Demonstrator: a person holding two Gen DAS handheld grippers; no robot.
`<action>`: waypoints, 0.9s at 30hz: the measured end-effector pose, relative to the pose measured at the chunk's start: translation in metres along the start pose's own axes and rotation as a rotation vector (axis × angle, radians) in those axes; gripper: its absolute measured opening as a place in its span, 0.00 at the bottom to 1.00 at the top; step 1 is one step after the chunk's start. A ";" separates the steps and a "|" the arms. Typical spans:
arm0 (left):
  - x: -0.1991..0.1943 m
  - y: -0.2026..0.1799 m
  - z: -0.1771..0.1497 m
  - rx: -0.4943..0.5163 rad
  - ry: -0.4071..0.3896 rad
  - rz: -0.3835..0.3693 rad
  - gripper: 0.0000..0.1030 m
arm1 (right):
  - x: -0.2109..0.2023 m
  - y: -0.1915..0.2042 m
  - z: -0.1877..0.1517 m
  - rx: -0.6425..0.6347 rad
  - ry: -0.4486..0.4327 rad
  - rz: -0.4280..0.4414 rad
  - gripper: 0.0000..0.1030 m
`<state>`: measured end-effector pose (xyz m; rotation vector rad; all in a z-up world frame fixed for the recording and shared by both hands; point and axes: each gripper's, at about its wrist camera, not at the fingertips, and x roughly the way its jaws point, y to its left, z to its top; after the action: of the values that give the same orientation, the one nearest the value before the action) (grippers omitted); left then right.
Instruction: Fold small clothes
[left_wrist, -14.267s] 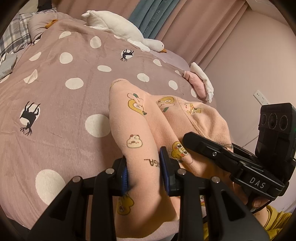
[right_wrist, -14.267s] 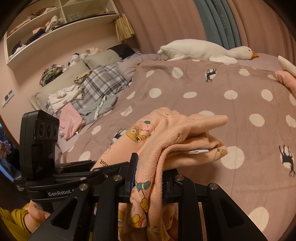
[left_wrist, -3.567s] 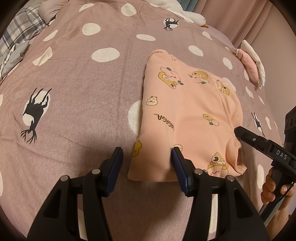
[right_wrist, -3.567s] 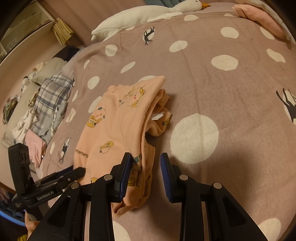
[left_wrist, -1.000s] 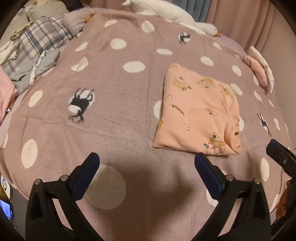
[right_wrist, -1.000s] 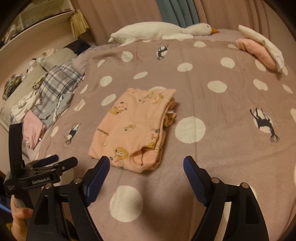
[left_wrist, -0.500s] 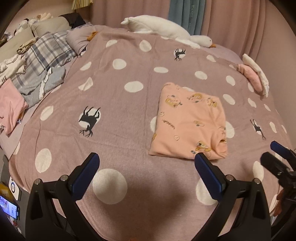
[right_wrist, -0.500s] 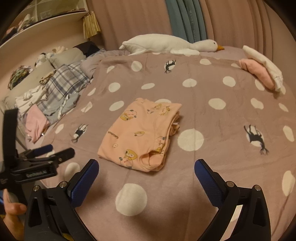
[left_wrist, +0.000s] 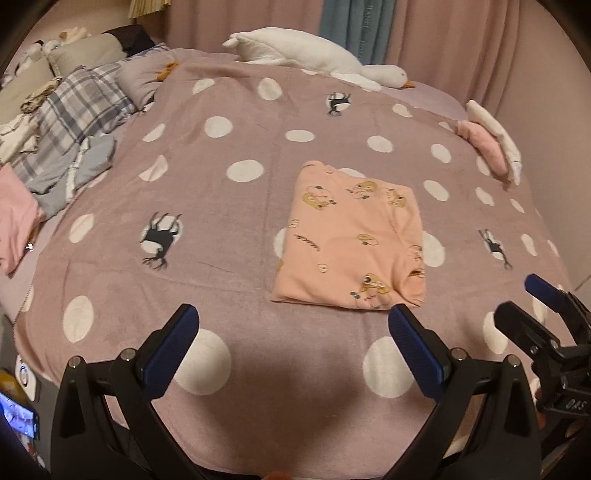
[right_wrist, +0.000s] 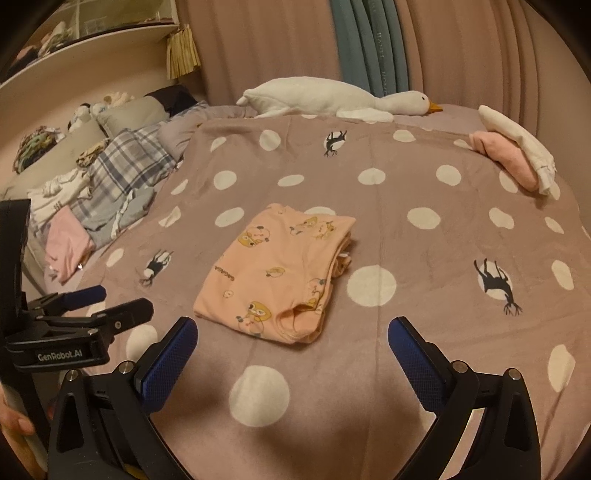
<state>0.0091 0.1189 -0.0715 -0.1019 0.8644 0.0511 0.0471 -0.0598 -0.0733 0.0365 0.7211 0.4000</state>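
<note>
Left tongs (left_wrist: 291, 334) gape wide and empty above the mauve polka-dot bedspread (left_wrist: 229, 229); the folded peach cartoon-print garment (left_wrist: 351, 236) lies flat beyond them. Right tongs (right_wrist: 291, 343), likewise released, see its layered open edge, a white plush goose (right_wrist: 332, 98) and wall shelf (right_wrist: 85, 40).

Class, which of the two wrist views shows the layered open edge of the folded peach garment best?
The right wrist view: the peach garment turns its stacked layers toward that camera along its right side, with a gap between them. The left wrist view shows the peach garment mostly from above, a flat rectangle whose right edge only hints at layering.
</note>
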 end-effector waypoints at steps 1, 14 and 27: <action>-0.001 0.000 0.000 0.003 0.003 0.017 1.00 | 0.000 0.000 0.000 0.002 0.002 0.000 0.99; 0.005 0.002 0.002 0.009 0.026 0.021 1.00 | -0.001 0.002 0.005 0.012 0.001 0.002 0.99; 0.013 0.002 0.002 0.002 0.045 -0.013 1.00 | 0.007 -0.004 0.006 0.031 0.029 0.001 0.99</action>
<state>0.0194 0.1212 -0.0802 -0.1073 0.9091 0.0365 0.0574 -0.0603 -0.0743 0.0602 0.7563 0.3915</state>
